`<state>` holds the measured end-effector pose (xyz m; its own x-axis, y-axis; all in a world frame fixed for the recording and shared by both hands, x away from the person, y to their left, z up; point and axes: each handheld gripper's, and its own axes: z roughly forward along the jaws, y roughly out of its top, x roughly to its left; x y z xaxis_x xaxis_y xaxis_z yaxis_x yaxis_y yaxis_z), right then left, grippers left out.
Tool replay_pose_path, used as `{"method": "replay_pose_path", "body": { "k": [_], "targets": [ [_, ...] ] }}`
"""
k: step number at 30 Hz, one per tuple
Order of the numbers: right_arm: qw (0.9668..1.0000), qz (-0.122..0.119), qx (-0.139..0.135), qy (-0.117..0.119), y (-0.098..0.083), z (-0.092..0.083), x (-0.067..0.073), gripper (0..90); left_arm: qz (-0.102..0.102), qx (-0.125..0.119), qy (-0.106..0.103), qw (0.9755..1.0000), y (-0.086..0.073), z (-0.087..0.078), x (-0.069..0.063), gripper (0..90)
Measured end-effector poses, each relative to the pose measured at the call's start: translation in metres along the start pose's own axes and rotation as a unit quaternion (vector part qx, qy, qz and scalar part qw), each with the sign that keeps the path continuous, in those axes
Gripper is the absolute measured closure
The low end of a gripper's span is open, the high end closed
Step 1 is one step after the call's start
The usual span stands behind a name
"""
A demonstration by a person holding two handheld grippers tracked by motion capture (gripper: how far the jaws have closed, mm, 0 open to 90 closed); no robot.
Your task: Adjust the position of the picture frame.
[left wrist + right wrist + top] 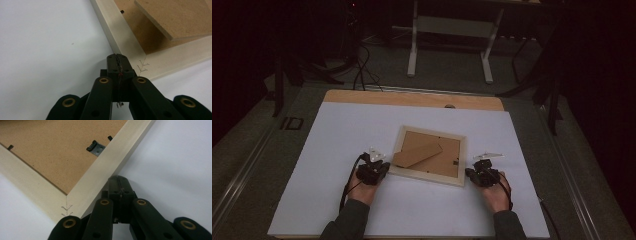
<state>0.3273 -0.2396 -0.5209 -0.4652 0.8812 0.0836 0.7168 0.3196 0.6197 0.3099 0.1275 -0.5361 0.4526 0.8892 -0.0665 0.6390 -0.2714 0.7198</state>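
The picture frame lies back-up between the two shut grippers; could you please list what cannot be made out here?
- Picture frame: its front face is turned down against the white board, so any glass or picture is hidden.
- Left gripper: whether its tips touch the frame's edge is unclear, its own jaws cover the spot.
- Right gripper: likewise against the frame's side.
- Metal hanger: too small in the high view.

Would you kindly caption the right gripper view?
Shut right tool at the edge of a face-down picture frame.
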Motion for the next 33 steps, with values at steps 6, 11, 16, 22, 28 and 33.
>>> {"method": "replay_pose_path", "body": {
  "k": [6,11,16,22,28,33],
  "targets": [
    [1.0000,-0.002,0.002,0.006,0.010,0.009,0.006,90.0,-0.013,-0.002,0.004,0.9999,-0.003,-0.003,0.009,90.0],
    [0.9999,-0.003,0.004,0.013,0.018,0.015,0.011,90.0,-0.026,-0.004,0.009,0.9996,-0.006,-0.007,0.017,90.0],
    [1.0000,-0.003,0.005,0.008,0.026,0.022,0.013,90.0,-0.032,-0.005,0.014,0.9994,-0.008,-0.008,0.020,90.0],
    [0.9999,-0.006,0.009,0.005,0.034,0.026,0.013,90.0,-0.035,-0.007,0.009,0.9993,-0.009,-0.008,0.022,90.0],
    [0.9999,-0.004,0.010,0.009,0.038,0.030,0.011,90.0,-0.039,-0.013,0.015,0.9991,-0.009,-0.007,0.022,90.0],
    [0.9997,0.020,-0.001,0.017,0.037,0.032,0.008,90.0,-0.040,-0.015,0.008,0.9990,-0.009,-0.006,0.024,90.0]
  ]
}}
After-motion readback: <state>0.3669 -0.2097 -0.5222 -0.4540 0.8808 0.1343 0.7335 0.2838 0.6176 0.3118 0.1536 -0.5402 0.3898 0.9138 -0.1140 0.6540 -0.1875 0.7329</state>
